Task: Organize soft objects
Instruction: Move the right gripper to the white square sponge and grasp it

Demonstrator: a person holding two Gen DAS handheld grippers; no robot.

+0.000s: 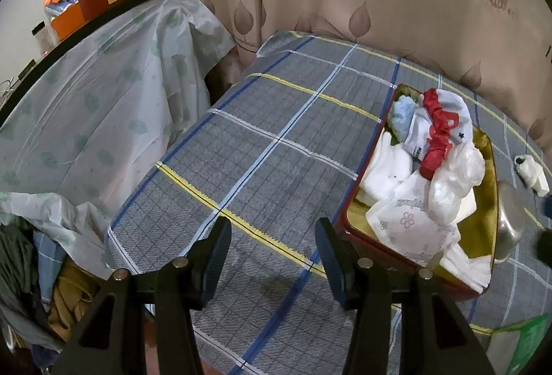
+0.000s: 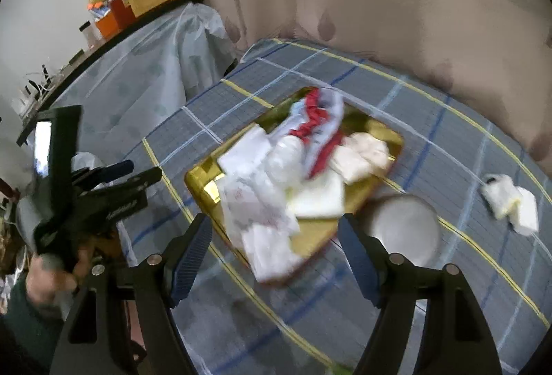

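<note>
**Soft Items Collected in Tray; One Item Outstanding**

The soft objects (image 1: 427,164) (white cloths, a red fabric piece, a pale blue cloth, a clear plastic bag) lie heaped in the gold-lined tray (image 1: 483,226) at the right of the left wrist view. In the right wrist view the same heap occupies the frame centre, blurred. The pile overhangs the tray's near edge, which suggests the items are dropped in loosely, not folded.

One small white bundle (image 2: 510,202) lies on the checked desk cover (image 1: 258,150) at the right of the frame, well apart from the tray; it is probably the next item to collect. A rounded pale object (image 2: 403,226) sits just beside the tray's near corner.

The right gripper (image 2: 276,250) is spread and empty above the tray's near edge. The left gripper (image 1: 272,254) is also spread and empty, over bare cover beside the tray, apparently on standby.
</note>
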